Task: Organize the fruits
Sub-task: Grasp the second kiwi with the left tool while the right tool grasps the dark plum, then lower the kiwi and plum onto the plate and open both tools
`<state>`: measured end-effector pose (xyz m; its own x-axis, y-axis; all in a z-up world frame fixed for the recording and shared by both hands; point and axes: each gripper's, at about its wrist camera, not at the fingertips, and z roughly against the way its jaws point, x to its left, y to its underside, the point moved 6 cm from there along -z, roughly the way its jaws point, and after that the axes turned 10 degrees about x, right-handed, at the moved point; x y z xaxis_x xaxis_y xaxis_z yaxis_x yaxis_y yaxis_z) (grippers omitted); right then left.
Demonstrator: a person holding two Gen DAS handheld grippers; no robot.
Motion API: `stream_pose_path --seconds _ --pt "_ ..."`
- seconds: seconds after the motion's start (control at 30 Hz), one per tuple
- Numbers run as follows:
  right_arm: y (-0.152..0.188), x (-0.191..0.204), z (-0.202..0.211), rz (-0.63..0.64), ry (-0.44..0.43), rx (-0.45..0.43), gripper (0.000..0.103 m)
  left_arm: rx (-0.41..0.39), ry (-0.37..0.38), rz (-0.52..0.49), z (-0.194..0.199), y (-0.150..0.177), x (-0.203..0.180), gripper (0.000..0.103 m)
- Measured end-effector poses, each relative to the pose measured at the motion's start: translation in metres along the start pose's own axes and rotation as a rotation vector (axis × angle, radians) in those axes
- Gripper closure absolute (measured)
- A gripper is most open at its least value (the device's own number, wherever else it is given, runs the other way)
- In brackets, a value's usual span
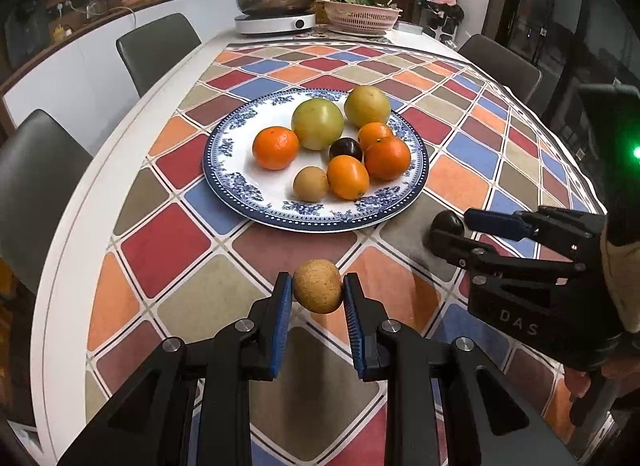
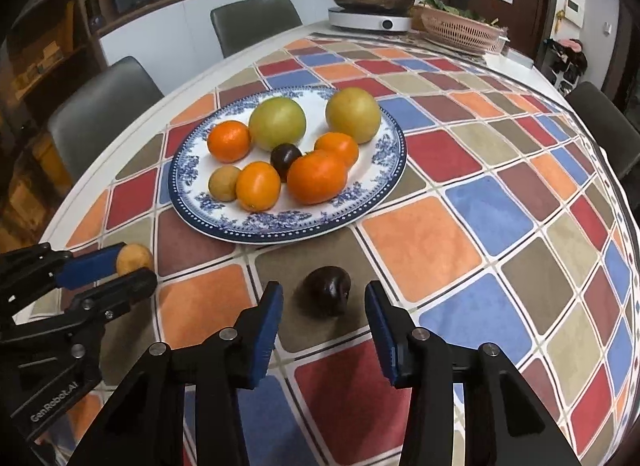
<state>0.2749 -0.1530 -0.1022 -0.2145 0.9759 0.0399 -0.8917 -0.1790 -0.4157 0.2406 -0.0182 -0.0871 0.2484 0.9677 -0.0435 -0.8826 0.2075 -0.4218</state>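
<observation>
My left gripper (image 1: 317, 290) is shut on a small brown round fruit (image 1: 317, 286), held in front of the blue-and-white plate (image 1: 224, 145). The plate (image 2: 188, 169) holds two green-yellow fruits, several oranges, a dark plum and a small brown fruit. My right gripper (image 2: 324, 302) is open, its pads either side of a dark plum (image 2: 326, 296) that lies on the tablecloth. In the left wrist view the right gripper (image 1: 450, 225) and that plum (image 1: 448, 222) sit to the right of the plate. The left gripper (image 2: 130, 264) with its brown fruit (image 2: 134, 260) shows at left in the right wrist view.
The table has a chequered coloured cloth (image 1: 480, 153). At its far end stand an induction cooker with a metal pan (image 1: 276, 9) and a pink basket of greens (image 1: 362, 15). Grey chairs (image 1: 156, 45) line the left side; another chair (image 1: 504, 65) is at the right.
</observation>
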Motion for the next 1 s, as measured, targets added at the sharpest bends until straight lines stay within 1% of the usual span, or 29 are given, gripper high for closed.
stream_pose_path --seconds 0.03,0.1,0.2,0.27,0.4,0.5,0.67,0.83,1.0 --pt "0.0 -0.001 -0.003 0.0 -0.002 0.008 0.065 0.009 0.015 0.007 -0.002 -0.001 0.0 0.077" --pt "-0.001 -0.001 -0.007 -0.003 -0.007 0.021 0.067 0.012 0.013 0.009 -0.003 -0.002 0.002 0.077" --pt "-0.001 -0.001 -0.01 0.004 -0.014 0.031 0.072 0.016 0.005 0.005 -0.006 -0.002 0.002 0.077" --pt "-0.002 0.0 -0.01 0.013 -0.004 0.029 0.075 0.017 0.007 0.01 -0.006 -0.001 0.003 0.077" --pt "-0.002 0.0 -0.009 0.015 -0.01 0.026 0.076 0.016 0.009 0.013 -0.005 -0.001 0.003 0.077" --pt "-0.002 0.001 -0.002 0.012 -0.02 0.01 0.076 0.006 0.018 0.021 0.003 -0.002 0.004 0.077" --pt "-0.008 0.009 0.023 0.041 -0.018 -0.047 0.076 -0.037 0.016 0.019 0.026 -0.013 0.007 0.077" --pt "-0.024 0.018 0.052 0.077 -0.026 -0.113 0.076 -0.073 0.01 0.012 0.044 -0.029 0.01 0.077" --pt "-0.044 0.021 0.067 0.106 -0.017 -0.15 0.076 -0.099 -0.009 -0.008 0.054 -0.049 0.015 0.077"
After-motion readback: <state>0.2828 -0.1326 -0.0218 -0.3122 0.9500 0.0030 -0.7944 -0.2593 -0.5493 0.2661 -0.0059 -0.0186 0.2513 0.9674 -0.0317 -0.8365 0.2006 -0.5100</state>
